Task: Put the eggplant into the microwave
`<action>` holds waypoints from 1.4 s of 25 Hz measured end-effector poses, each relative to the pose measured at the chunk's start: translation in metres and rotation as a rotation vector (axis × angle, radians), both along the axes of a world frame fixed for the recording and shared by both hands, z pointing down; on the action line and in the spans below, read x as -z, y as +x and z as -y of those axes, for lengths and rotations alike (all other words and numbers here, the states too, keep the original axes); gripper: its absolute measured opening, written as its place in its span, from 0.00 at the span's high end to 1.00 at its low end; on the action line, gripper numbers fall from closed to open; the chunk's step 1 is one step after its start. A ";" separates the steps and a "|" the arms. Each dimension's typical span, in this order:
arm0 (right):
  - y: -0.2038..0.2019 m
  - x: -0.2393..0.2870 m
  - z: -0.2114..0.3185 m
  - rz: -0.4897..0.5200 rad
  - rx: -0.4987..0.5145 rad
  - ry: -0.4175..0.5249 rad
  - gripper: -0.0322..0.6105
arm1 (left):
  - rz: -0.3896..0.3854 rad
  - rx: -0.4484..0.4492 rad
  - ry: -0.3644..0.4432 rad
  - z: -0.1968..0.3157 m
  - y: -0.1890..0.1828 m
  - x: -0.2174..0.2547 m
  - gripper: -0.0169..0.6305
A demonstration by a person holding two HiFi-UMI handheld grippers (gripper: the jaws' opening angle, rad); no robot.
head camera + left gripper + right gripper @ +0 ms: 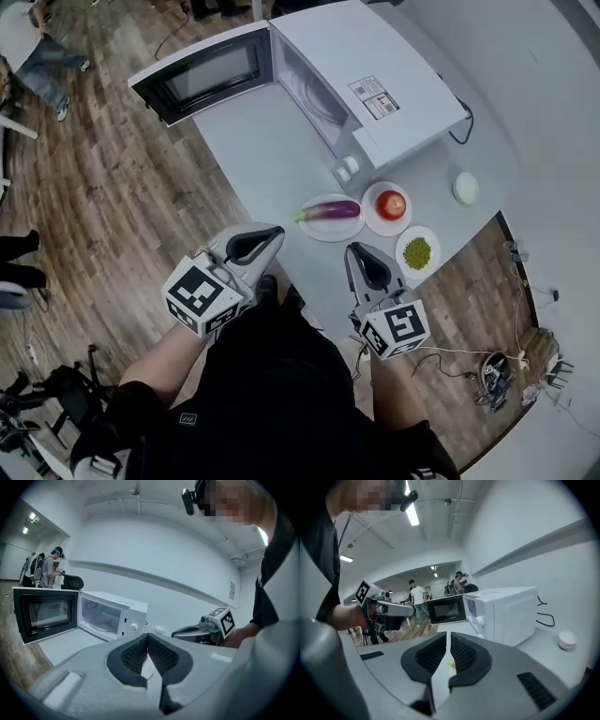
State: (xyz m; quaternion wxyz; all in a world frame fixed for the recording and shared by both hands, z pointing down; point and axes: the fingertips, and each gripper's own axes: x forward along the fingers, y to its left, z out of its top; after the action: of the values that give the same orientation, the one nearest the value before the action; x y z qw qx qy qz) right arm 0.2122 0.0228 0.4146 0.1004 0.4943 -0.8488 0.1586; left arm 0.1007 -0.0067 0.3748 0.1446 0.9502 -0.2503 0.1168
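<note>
The purple eggplant [332, 211] with its green stem lies on a white plate [320, 228] on the grey table, in front of the white microwave [361, 80]. The microwave's door [204, 73] is swung wide to the left and its cavity [100, 616] holds nothing. My left gripper [274, 232] hovers near the table's front edge, left of the plate, with its jaws shut and nothing in them. My right gripper [355, 249] is just in front of the plate, also shut and holding nothing. In the gripper views each gripper's pads [147, 638] [447, 637] meet.
A red fruit [391, 203] lies on a second plate right of the eggplant, and a plate of green peas [417, 253] is nearer me. A white bowl [466, 188] stands at far right and a small white cup [348, 167] by the microwave. People stand in the background [416, 599].
</note>
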 end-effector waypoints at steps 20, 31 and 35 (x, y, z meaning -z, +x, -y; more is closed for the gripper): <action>-0.012 -0.091 0.010 -0.140 0.045 -0.111 0.89 | 0.043 -0.012 -0.013 0.027 0.002 -0.073 0.96; -0.005 -0.153 0.015 -0.258 0.119 -0.142 0.79 | 0.094 -0.028 -0.050 0.019 0.016 -0.126 0.96; -0.008 -0.175 0.015 -0.371 0.179 -0.138 0.77 | 0.104 -0.031 -0.056 0.020 0.018 -0.140 0.96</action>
State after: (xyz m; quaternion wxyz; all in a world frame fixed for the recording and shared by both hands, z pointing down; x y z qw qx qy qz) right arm 0.2041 0.0081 0.5894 0.3023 0.4294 -0.8434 0.1132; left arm 0.1190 -0.0269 0.5147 0.1561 0.9422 -0.2392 0.1753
